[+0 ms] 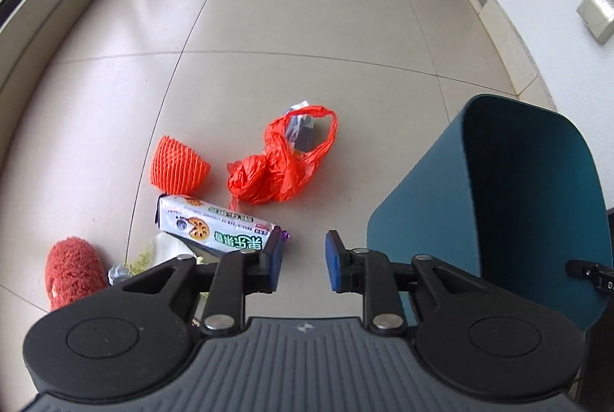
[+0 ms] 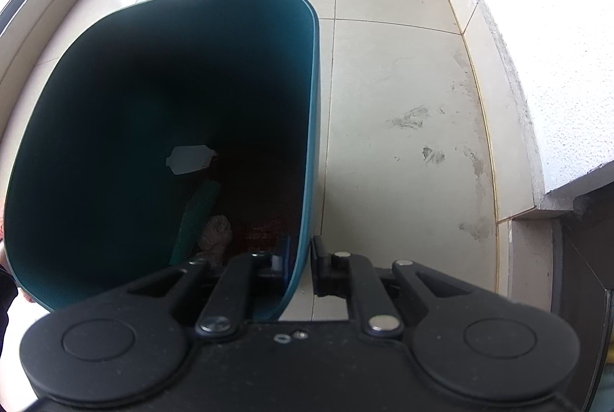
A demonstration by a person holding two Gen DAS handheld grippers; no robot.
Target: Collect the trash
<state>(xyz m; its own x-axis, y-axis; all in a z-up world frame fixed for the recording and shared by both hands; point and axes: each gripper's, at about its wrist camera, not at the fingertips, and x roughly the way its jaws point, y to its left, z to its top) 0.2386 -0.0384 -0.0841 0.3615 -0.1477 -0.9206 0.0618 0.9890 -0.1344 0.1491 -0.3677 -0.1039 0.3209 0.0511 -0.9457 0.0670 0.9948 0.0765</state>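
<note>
In the left wrist view, the left gripper [image 1: 304,260] points down at a pale tiled floor [image 1: 307,28]. Its two blue pads stand apart and nothing is between them; only bare floor shows in the gap. Just beside the left pad lies a white snack packet [image 1: 215,225] with green letters and an orange picture, and its near end seems to touch that pad. Behind the packet there is an orange foam net [image 1: 179,166], and to the right of the net a crumpled red plastic bag [image 1: 286,162] with something dark inside its loop. At the far left edge lies a red fluffy thing [image 1: 73,272], and between it and the packet some small scraps which I cannot identify. On the right stands a dark teal bin [image 1: 495,204], open at the top, near the trash but apart from it.

In the right wrist view, the right gripper [image 2: 299,260] is clamped on the rim of the bin [image 2: 312,105]: one pad is inside the wall and the other is outside, and the thin edge passes between them. Deep in the dark bin I see a white paper scrap [image 2: 188,160], a green piece [image 2: 199,216] and a pale crumpled wad [image 2: 217,233]. To the right of the bin the floor has grey stains near a white wall [image 2: 556,66].
</note>
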